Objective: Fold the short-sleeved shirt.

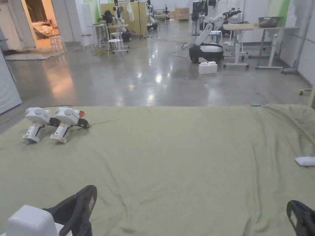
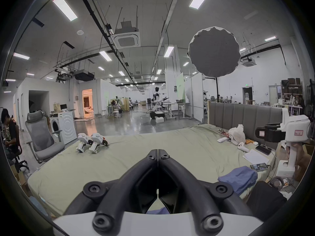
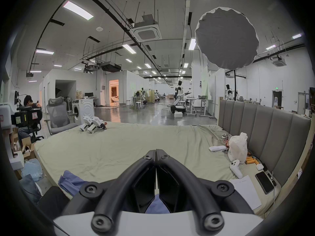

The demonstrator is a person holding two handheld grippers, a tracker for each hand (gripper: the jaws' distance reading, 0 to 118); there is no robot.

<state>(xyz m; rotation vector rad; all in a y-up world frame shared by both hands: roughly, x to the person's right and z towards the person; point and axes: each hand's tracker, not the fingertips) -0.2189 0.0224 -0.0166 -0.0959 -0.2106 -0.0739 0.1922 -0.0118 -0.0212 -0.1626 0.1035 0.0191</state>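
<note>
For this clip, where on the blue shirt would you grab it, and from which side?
The blue shirt lies bunched at the bed's near edge. Judging by that pose, pinch the raised top fold, coming down from above on the person's side; the flat margins offer little to pinch. Both grippers, left and right, are shut.

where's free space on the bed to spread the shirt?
Free: the middle of the green sheet, between the two spare grippers at the far left and the white remote at right. Crowded: the headboard side, with bag, phone and paper.
</note>
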